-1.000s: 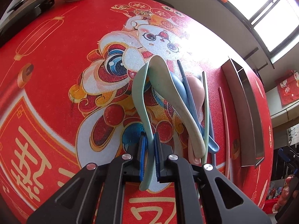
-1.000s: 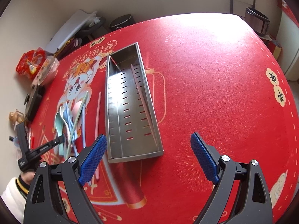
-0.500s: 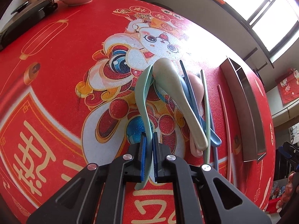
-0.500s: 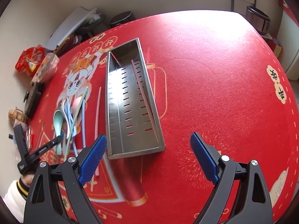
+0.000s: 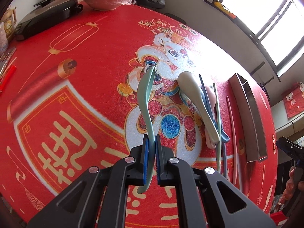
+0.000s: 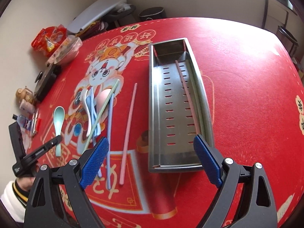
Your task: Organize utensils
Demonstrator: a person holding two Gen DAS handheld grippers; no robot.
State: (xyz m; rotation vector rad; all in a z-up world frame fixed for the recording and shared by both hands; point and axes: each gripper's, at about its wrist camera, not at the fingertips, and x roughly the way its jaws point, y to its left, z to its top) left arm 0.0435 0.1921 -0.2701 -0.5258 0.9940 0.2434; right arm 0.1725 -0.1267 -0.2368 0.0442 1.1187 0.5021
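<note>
My left gripper (image 5: 150, 142) is shut on the handle of a mint green spoon (image 5: 145, 95), lifted clear of the pile and left of it; the same spoon (image 6: 58, 119) shows in the right wrist view with the left gripper (image 6: 57, 139) at its handle. The pile holds a cream spoon (image 5: 197, 102), a pink spoon (image 5: 211, 95), a blue spoon and several chopsticks (image 6: 129, 129). A steel slotted tray (image 6: 157, 98) lies to the right with one pink chopstick (image 6: 187, 95) inside. My right gripper (image 6: 151, 157) stands open over the tray's near end, empty.
A red printed tablecloth (image 5: 85, 76) covers the table. At its far edge sit a black pan (image 5: 47, 13), a wrapped bowl (image 5: 106, 0) and a snack bag (image 6: 49, 38). Small bottles and a red pen (image 5: 6, 77) lie at the left edge.
The left gripper has lifted the mint spoon out of the pile and carried it to the left. The right gripper has shifted left, nearer the tray's near end and the chopsticks.
</note>
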